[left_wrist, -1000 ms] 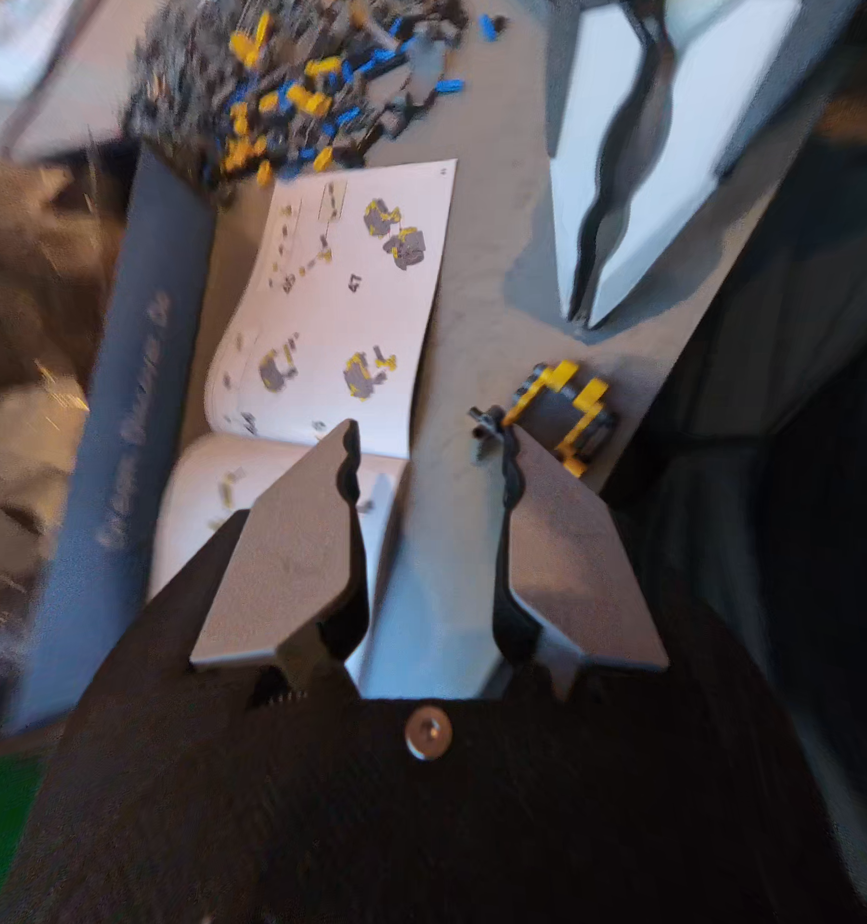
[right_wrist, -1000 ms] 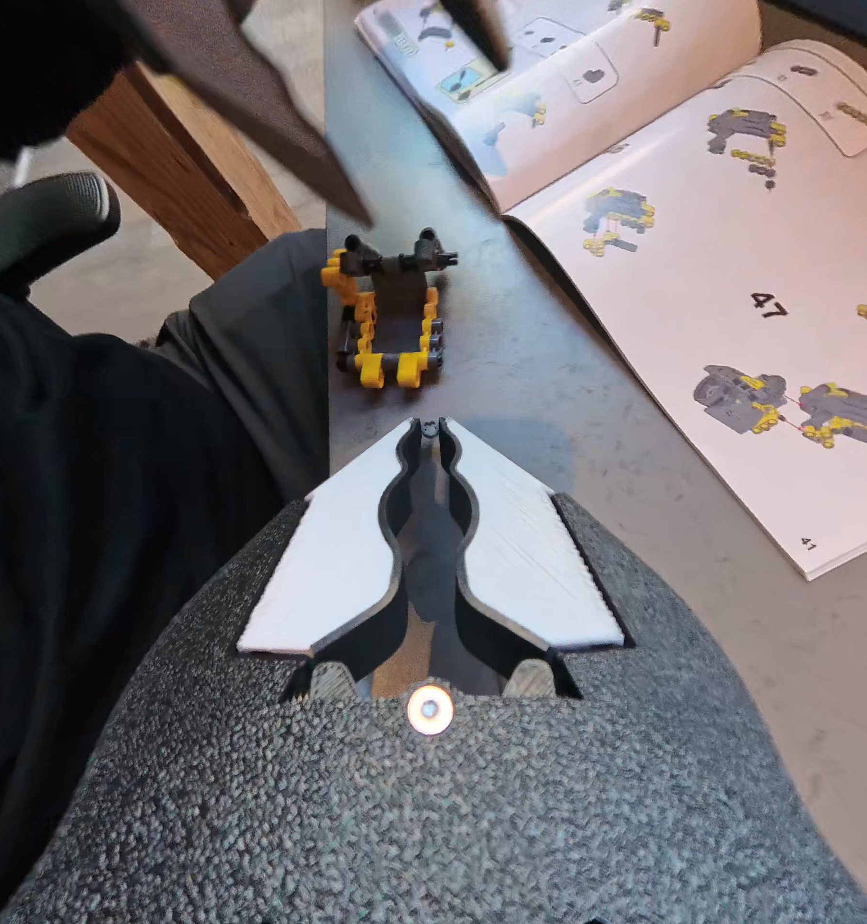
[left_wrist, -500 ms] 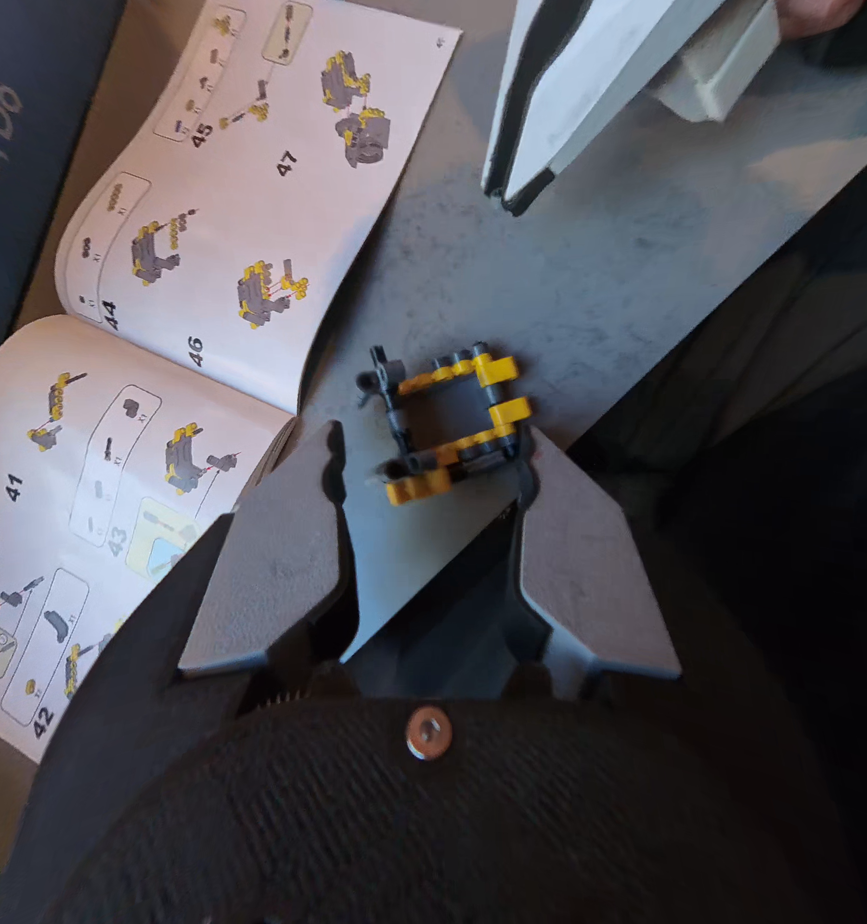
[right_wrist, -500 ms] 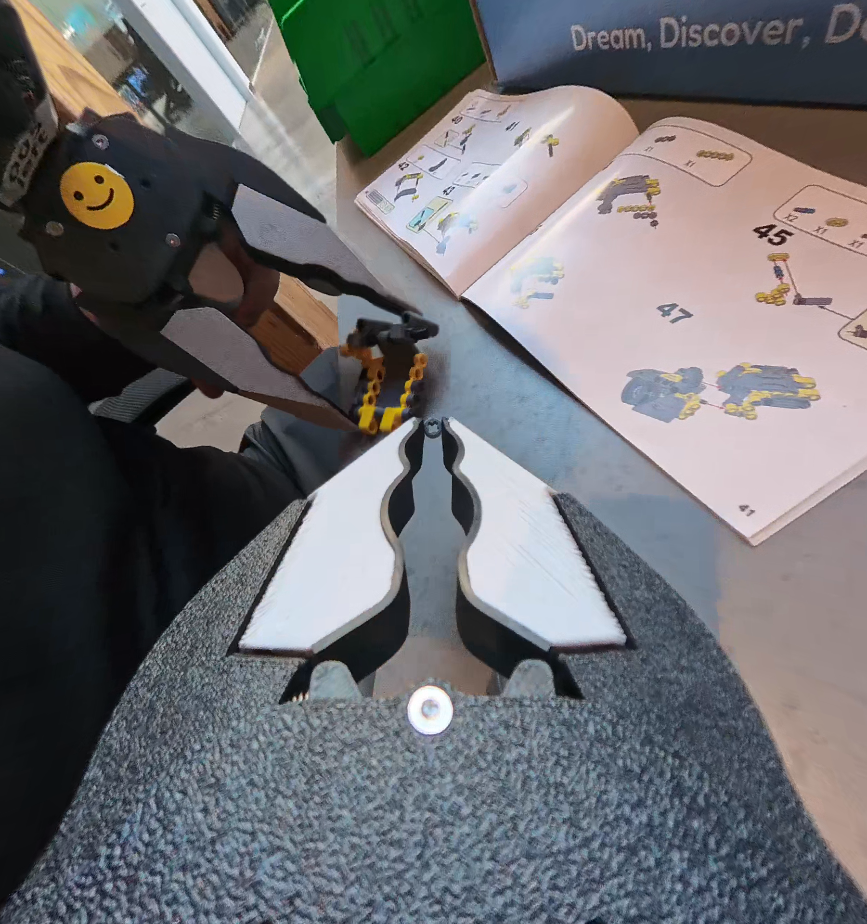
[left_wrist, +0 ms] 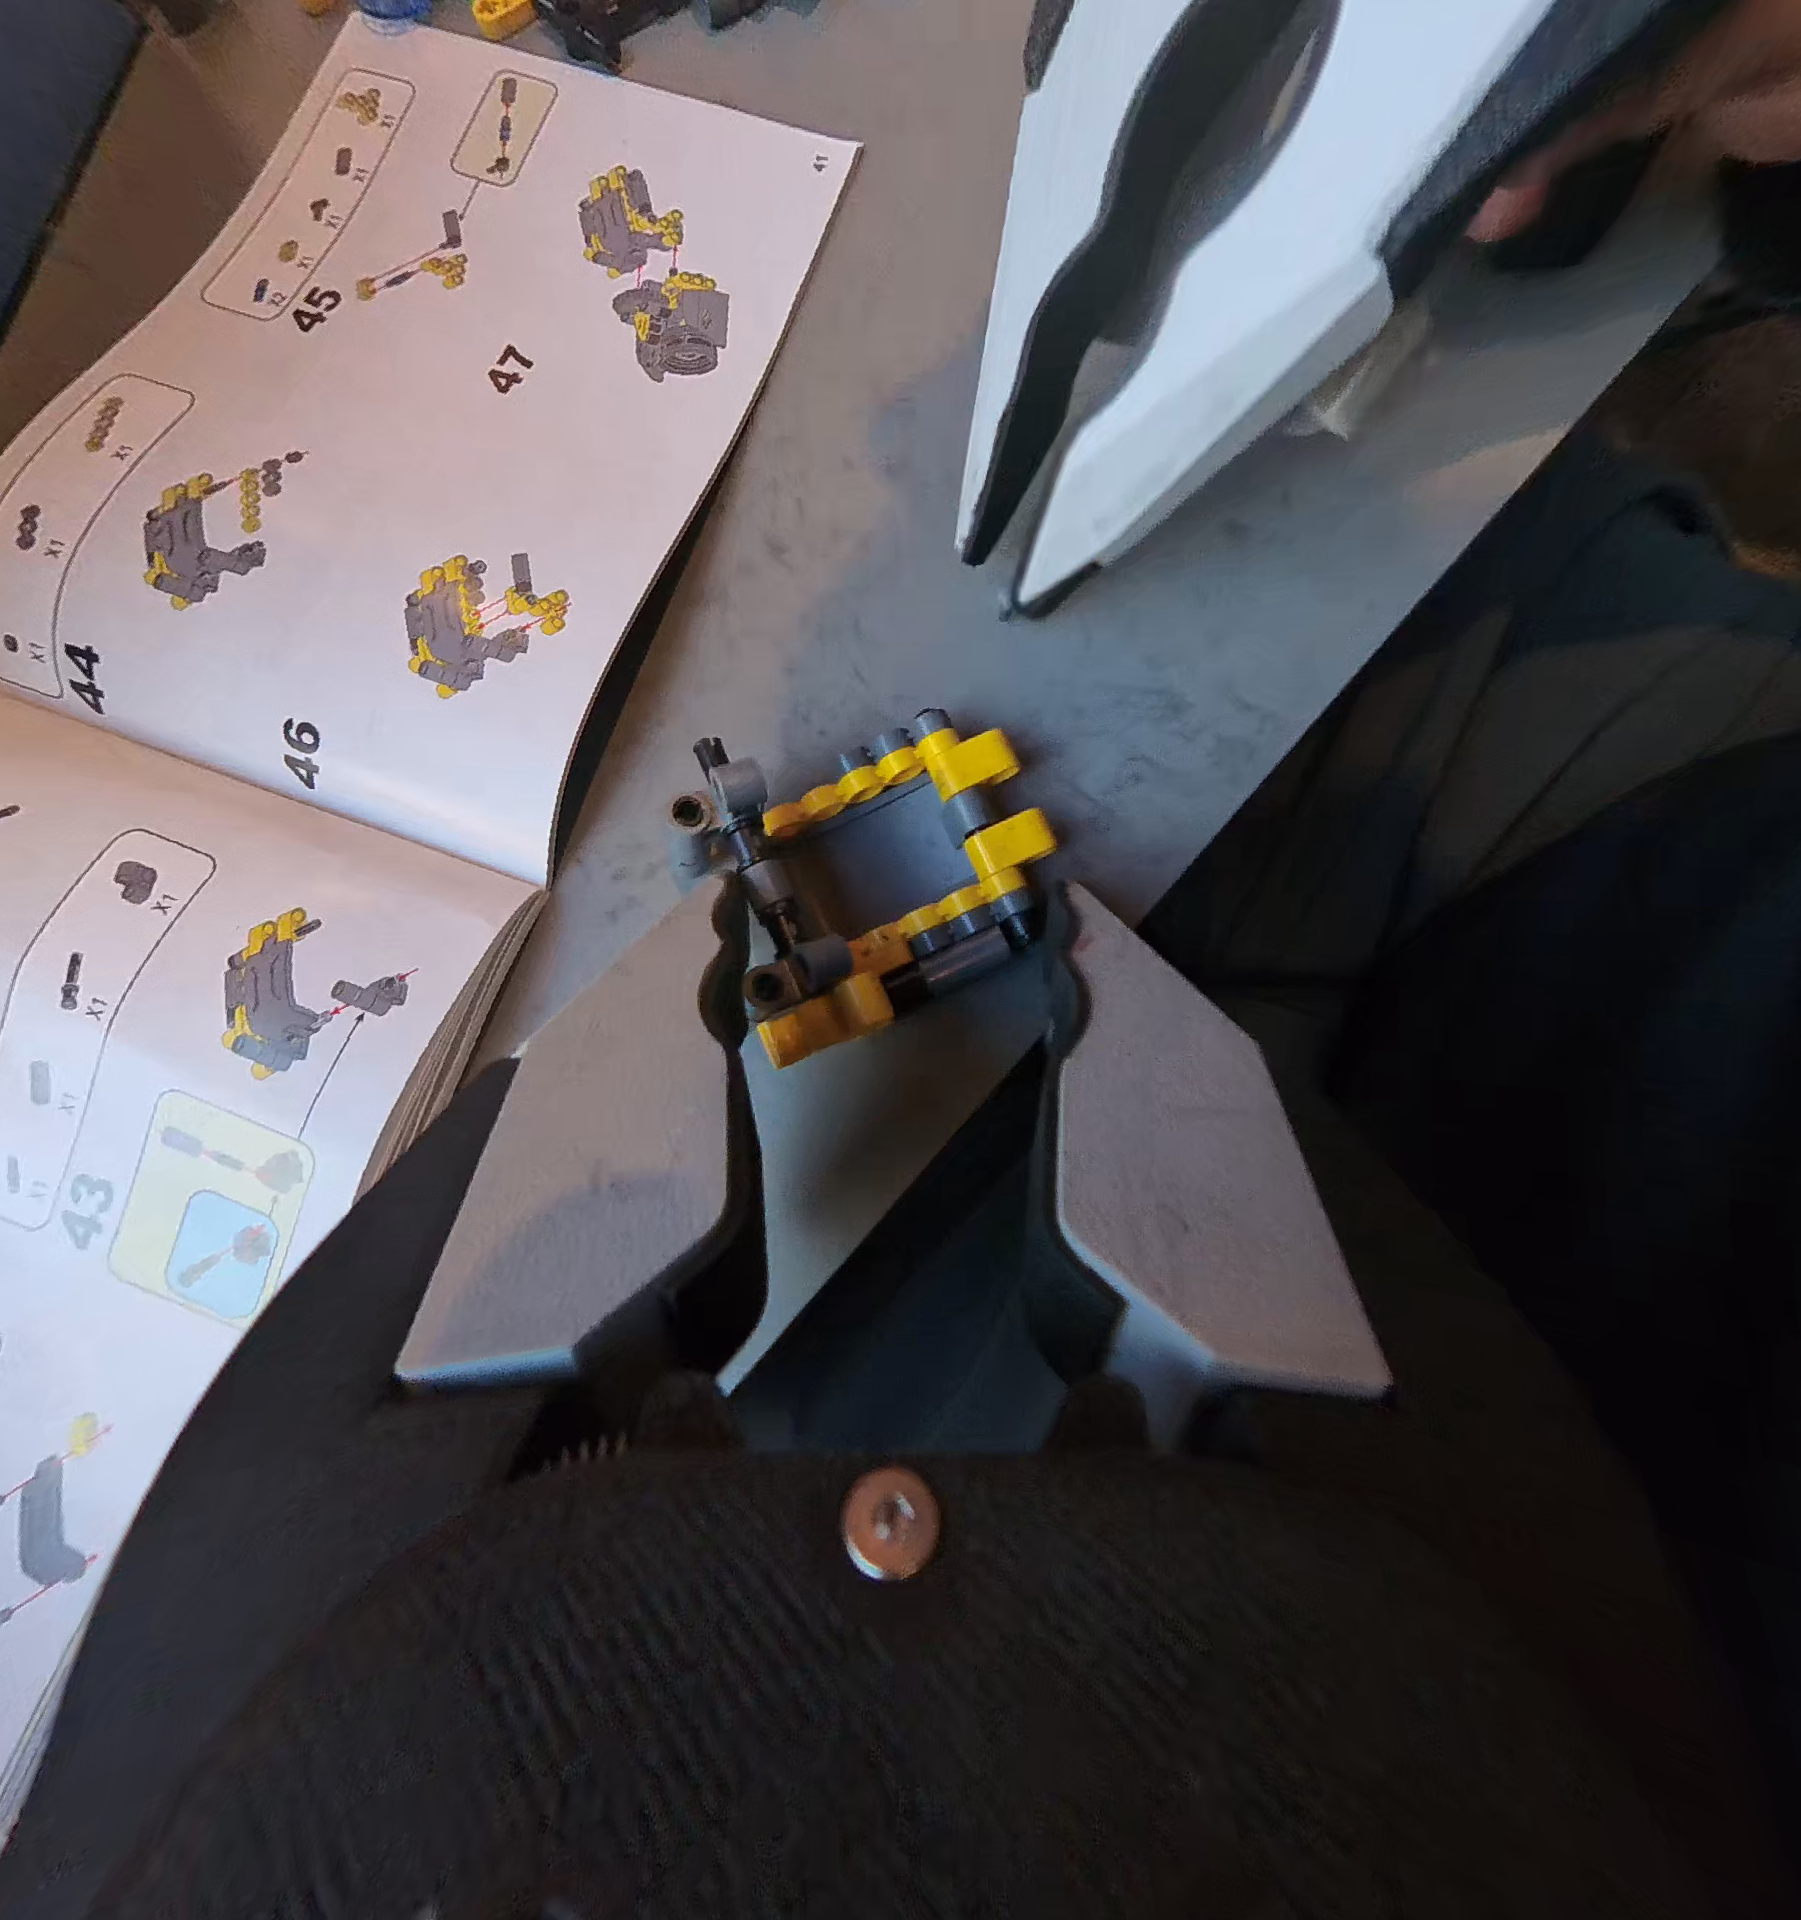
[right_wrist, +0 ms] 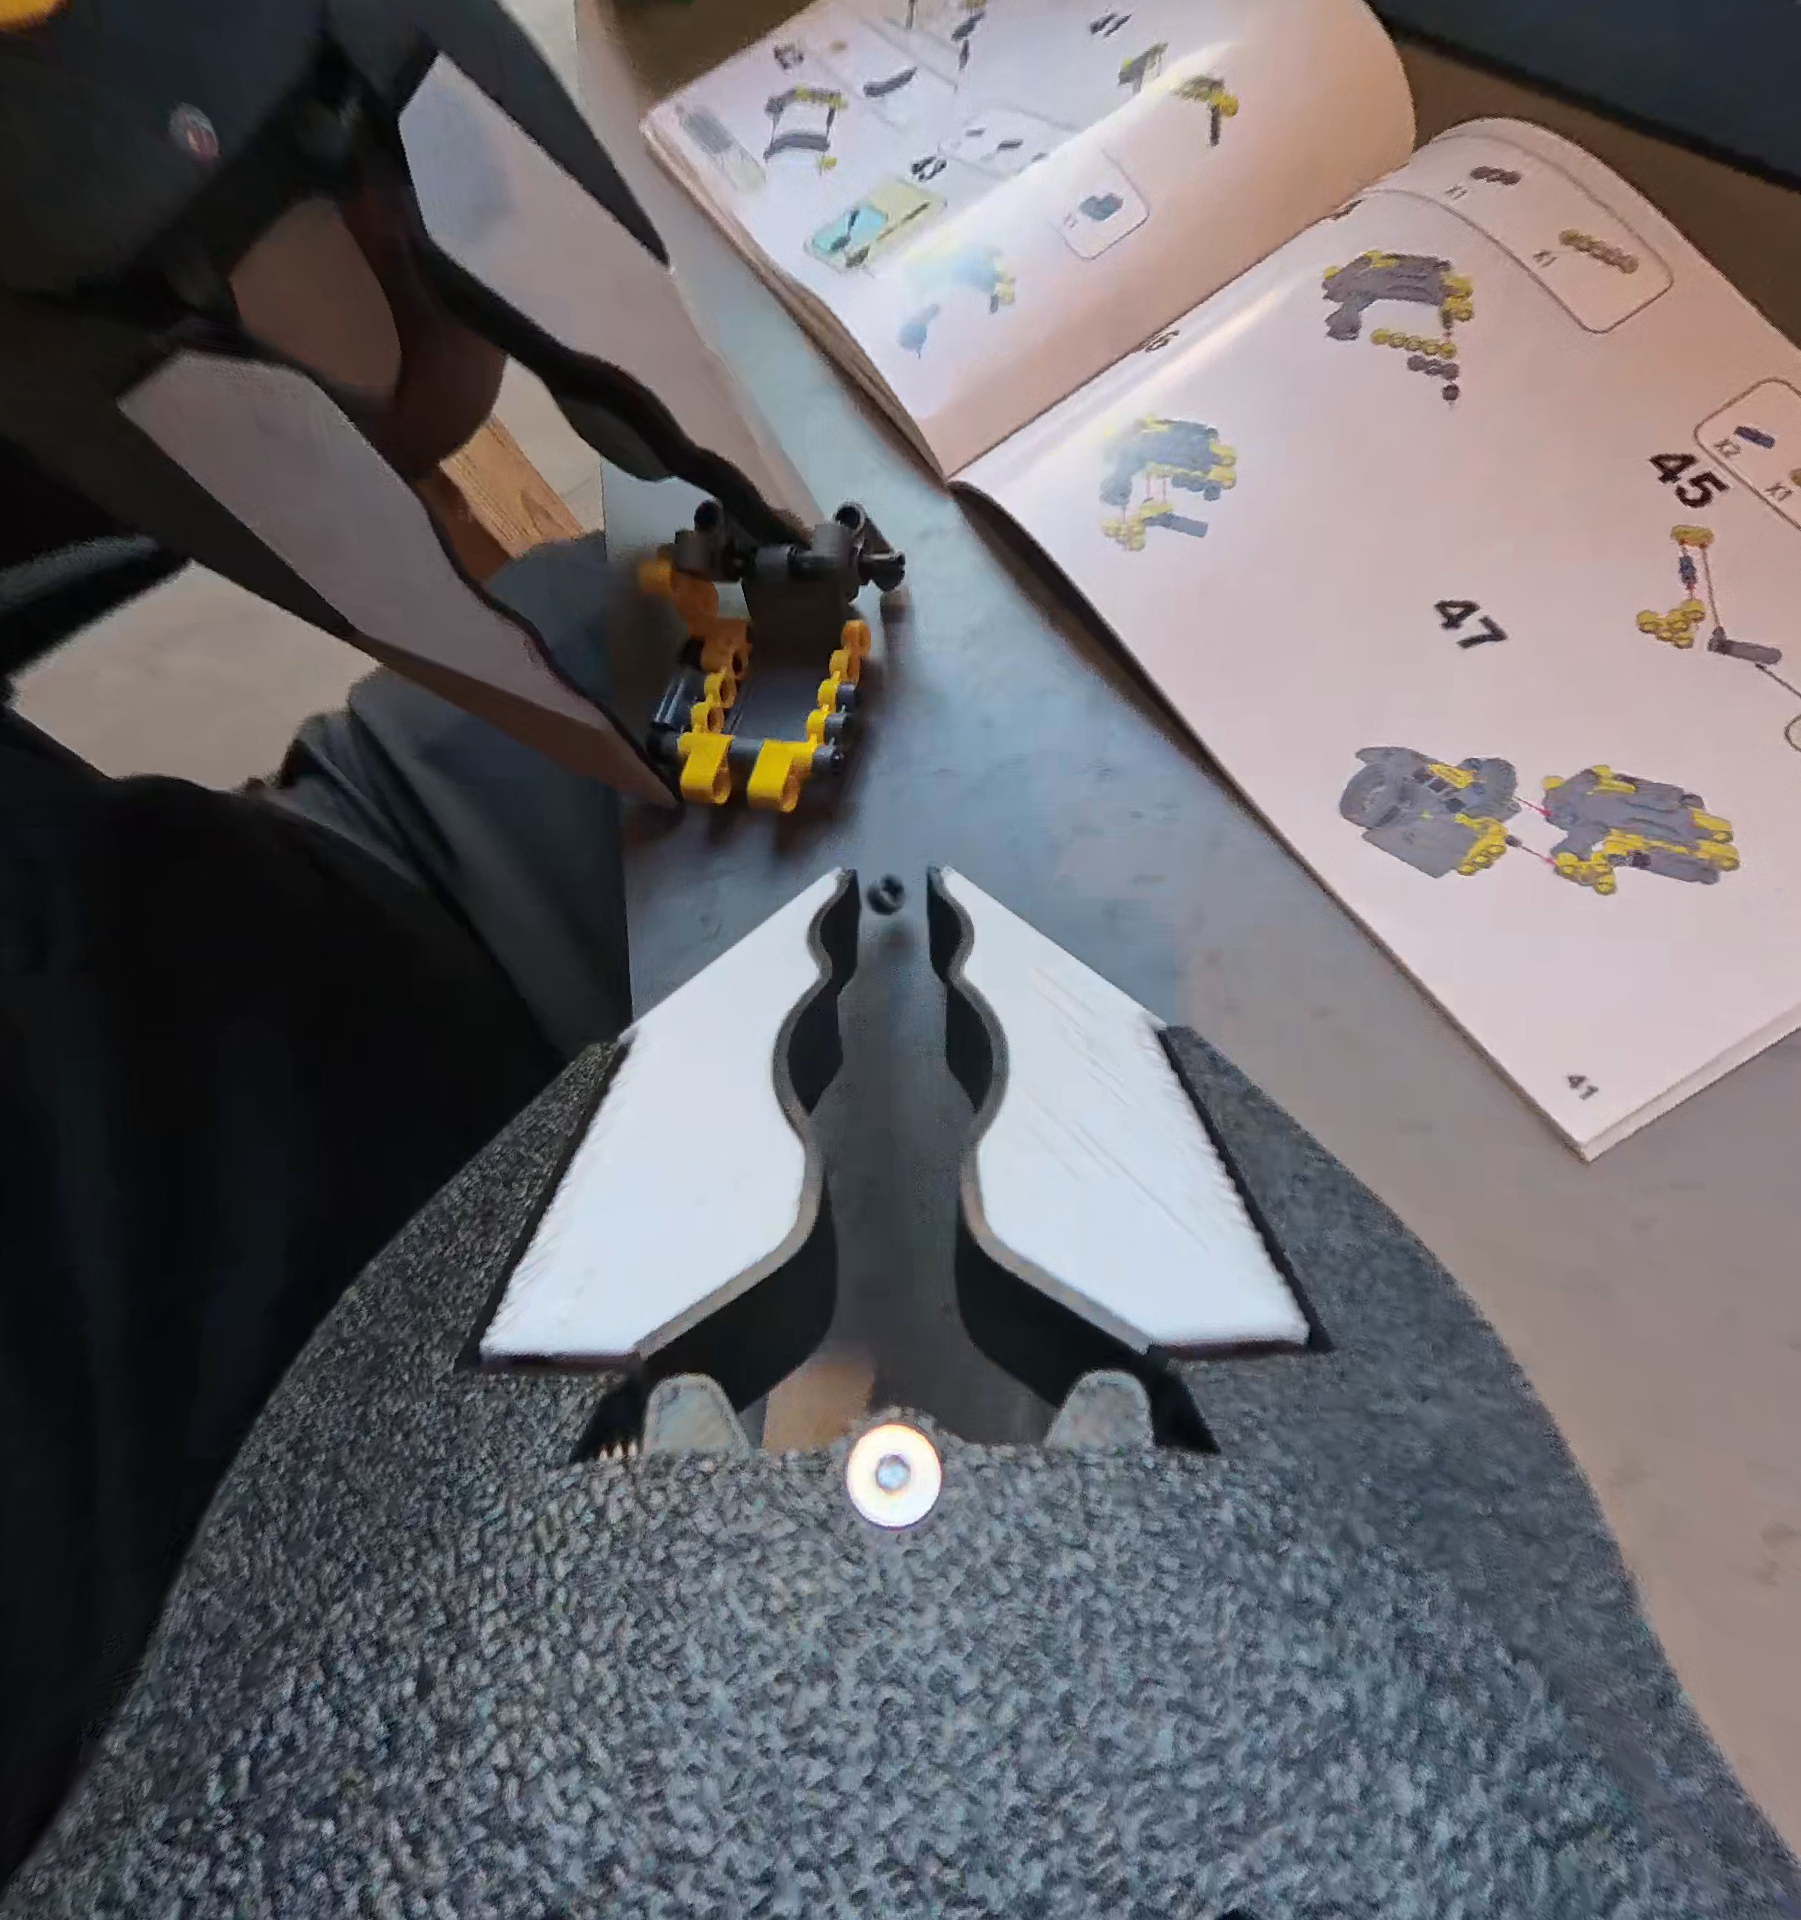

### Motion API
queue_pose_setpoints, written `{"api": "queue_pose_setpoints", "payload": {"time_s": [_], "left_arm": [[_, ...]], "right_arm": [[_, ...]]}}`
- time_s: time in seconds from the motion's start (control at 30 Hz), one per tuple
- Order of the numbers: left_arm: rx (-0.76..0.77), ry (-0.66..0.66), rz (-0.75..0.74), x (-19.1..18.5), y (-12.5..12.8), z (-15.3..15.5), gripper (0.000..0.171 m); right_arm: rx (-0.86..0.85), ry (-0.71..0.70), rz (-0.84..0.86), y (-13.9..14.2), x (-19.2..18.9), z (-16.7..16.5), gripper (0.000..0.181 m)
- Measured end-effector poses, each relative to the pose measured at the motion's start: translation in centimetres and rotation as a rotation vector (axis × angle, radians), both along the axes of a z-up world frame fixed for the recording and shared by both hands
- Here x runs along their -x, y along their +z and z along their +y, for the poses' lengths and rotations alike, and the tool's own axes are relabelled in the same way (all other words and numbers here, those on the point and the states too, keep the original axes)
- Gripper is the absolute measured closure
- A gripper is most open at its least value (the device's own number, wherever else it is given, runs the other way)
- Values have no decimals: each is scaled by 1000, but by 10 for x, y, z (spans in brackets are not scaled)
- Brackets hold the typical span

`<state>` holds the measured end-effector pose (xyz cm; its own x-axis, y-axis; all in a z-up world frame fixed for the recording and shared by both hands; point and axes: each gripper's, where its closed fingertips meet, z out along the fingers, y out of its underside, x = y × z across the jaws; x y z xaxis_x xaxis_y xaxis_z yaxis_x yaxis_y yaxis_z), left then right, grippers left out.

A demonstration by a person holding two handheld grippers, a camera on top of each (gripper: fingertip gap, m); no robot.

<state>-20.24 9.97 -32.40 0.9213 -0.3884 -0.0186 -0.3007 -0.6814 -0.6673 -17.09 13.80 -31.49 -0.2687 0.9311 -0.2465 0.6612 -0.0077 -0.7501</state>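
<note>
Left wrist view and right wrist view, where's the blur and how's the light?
Left wrist view: the right gripper is smeared at top right, the brick frame sharp. Right wrist view: the left gripper is blurred, the booklet brightly lit and bowed by the wide lens.

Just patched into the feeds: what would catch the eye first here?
The yellow and grey brick frame near the grey table's edge, with the left gripper open around it, fingertips at its sides. The right gripper sits slightly open just short of it, a small dark pin between its tips. Beside them lies an open instruction booklet.
</note>
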Motion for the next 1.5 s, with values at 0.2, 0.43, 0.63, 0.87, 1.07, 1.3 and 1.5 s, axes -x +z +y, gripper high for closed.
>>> {"api": "queue_pose_setpoints", "payload": {"time_s": [0.2,0.43,0.63,0.87,1.07,1.3,1.5], "left_arm": [[-22,-9,-34,0,0,0,118],[-50,-26,-41,-1,0,2,118],[-67,-11,-52,0,0,1,118],[-78,-6,-60,0,0,1,118],[-75,-10,-67,3,0,-1,118],[38,19,-220,6,6,-1,119],[134,15,-317,2,13,-2,119]], "right_arm": [[-100,42,9,-3,-2,-6,154],[-117,-3,13,-3,-5,3,154],[-131,-103,16,-2,-14,22,156],[-180,-130,-22,-8,-9,31,159],[-341,21,84,6,-1,7,158],[-923,184,226,11,23,-19,149],[-1123,245,284,7,36,-30,168]]}}
